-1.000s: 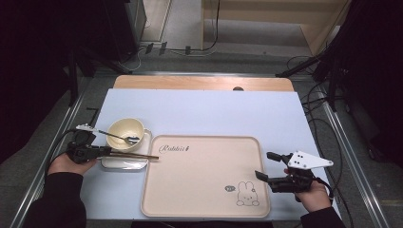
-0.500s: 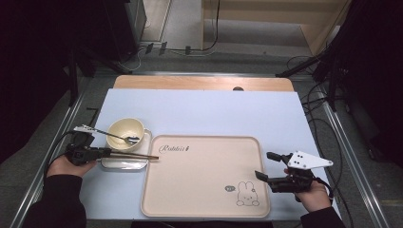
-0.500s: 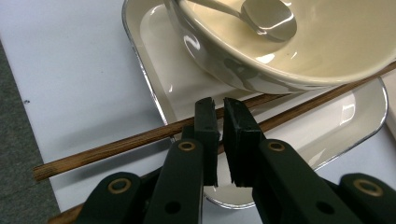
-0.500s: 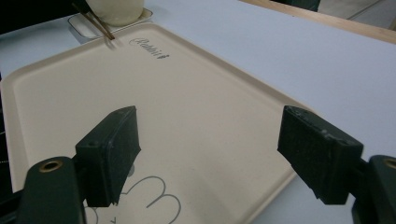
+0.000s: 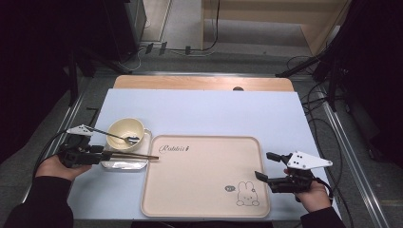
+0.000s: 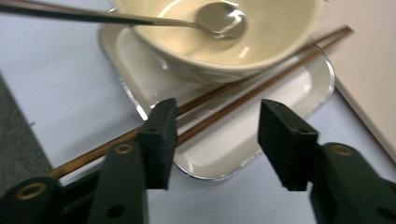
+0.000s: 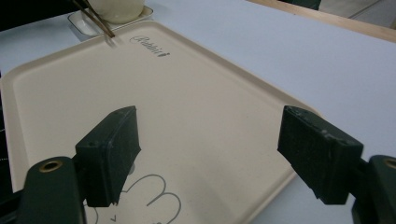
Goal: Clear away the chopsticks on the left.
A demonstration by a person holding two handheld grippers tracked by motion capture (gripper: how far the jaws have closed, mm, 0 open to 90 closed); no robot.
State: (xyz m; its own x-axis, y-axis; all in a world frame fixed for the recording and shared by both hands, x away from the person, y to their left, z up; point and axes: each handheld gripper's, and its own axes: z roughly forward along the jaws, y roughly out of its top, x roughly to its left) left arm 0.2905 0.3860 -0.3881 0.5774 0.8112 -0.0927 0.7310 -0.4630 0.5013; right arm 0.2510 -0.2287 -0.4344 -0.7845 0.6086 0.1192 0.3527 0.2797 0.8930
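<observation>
**Brown chopsticks lined up for the left jaws**

Brown wooden chopsticks [image 6: 219, 109] lying across the near edge of a small foil dish [image 6: 280, 102], at the near left of the bench [image 5: 214, 114], tips poking right over the rim of the cream tray [image 5: 204, 178]. Left gripper [image 6: 217, 140] low and close, jaws spread, one stick running between them, nothing pinched yet. Judged step: reaching in for the chopsticks. Next move likely calls for easing forward, gathering both sticks inside the gap, closing on the handle end, then lifting level.

Right gripper [image 7: 224, 154] hovering over the near right corner of the tray beside the rabbit drawing [image 5: 247, 194], jaws wide apart, holding nothing.

Just beyond the sticks: cream bowl [image 6: 219, 42] sitting in the foil dish, metal spoon [image 6: 154, 18] resting inside, handle jutting left. Bowl wall and thin foil rim crowd the grasp; a nudge could tip the spoon or slide the dish.
</observation>
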